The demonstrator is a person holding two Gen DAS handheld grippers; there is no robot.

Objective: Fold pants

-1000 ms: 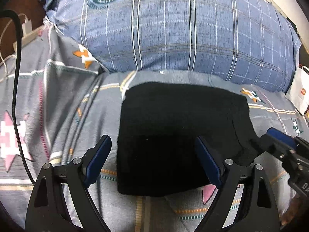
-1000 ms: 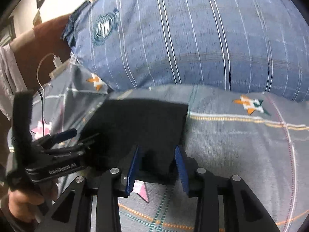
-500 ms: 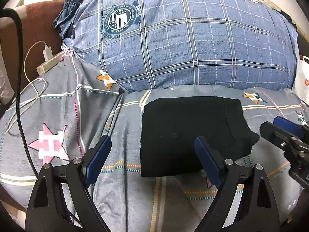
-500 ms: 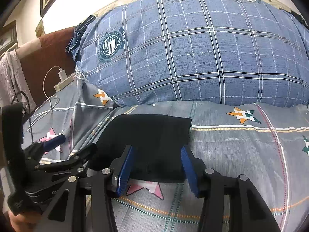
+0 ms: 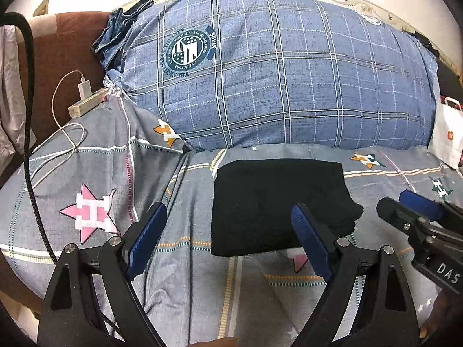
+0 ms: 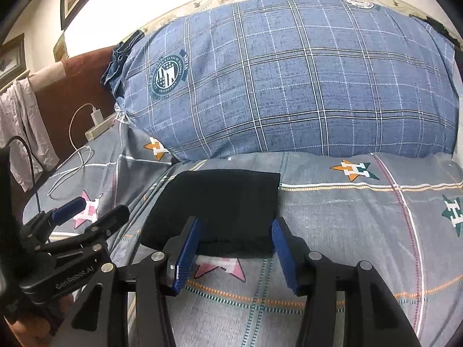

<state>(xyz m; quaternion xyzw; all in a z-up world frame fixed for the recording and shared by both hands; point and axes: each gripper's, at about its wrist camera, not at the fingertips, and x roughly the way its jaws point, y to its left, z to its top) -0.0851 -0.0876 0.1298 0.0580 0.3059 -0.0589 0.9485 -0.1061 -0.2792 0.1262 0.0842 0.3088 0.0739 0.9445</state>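
The black pants (image 5: 277, 202) lie folded into a compact rectangle on the grey star-patterned bedsheet (image 5: 101, 173), just in front of a big blue plaid pillow. They also show in the right wrist view (image 6: 222, 208). My left gripper (image 5: 228, 240) is open and empty, raised above and short of the near edge of the pants. My right gripper (image 6: 234, 254) is open and empty, held above the near right edge of the pants. Each gripper shows in the other's view, the right one (image 5: 416, 217) and the left one (image 6: 84, 217).
The blue plaid pillow (image 5: 275, 78) fills the back of the bed. A white charger and cable (image 5: 72, 110) lie at the left beside a brown headboard (image 5: 58, 57). A white paper bag (image 5: 445, 136) stands at the far right.
Both grippers have pulled back and up from the pants. The right gripper, nearly closed over the pants' edge a second ago, has opened wider. The pants stay folded on the sheet.
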